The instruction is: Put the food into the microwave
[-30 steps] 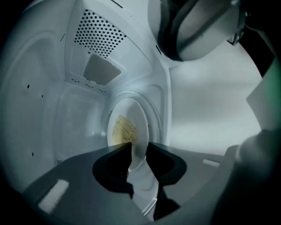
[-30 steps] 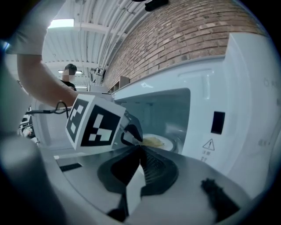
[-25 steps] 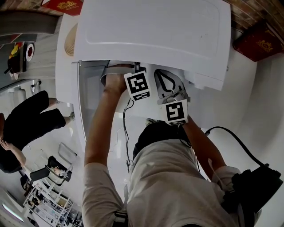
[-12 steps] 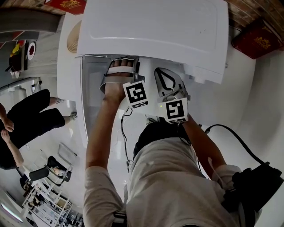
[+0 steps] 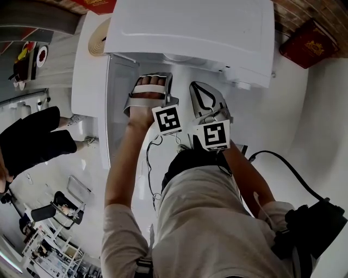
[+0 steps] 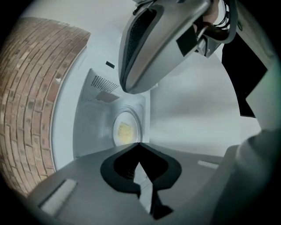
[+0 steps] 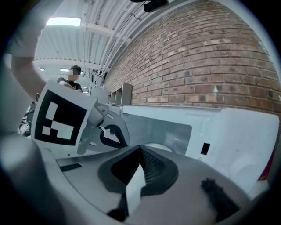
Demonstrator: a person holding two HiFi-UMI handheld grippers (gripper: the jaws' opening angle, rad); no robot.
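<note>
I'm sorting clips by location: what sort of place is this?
Likely a workshop or lab hall with a kitchen corner: a white microwave by a bare brick wall, under a ribbed industrial ceiling with strip lights.

From the head view we cannot look into the microwave (image 5: 190, 32): its own top hides the inside. In the left gripper view the food (image 6: 124, 132) on the round plate (image 6: 134, 118) is only a small, blurred yellow patch, and we cannot tell its kind. A red thing (image 5: 98, 4) is cut by the upper edge.
</note>
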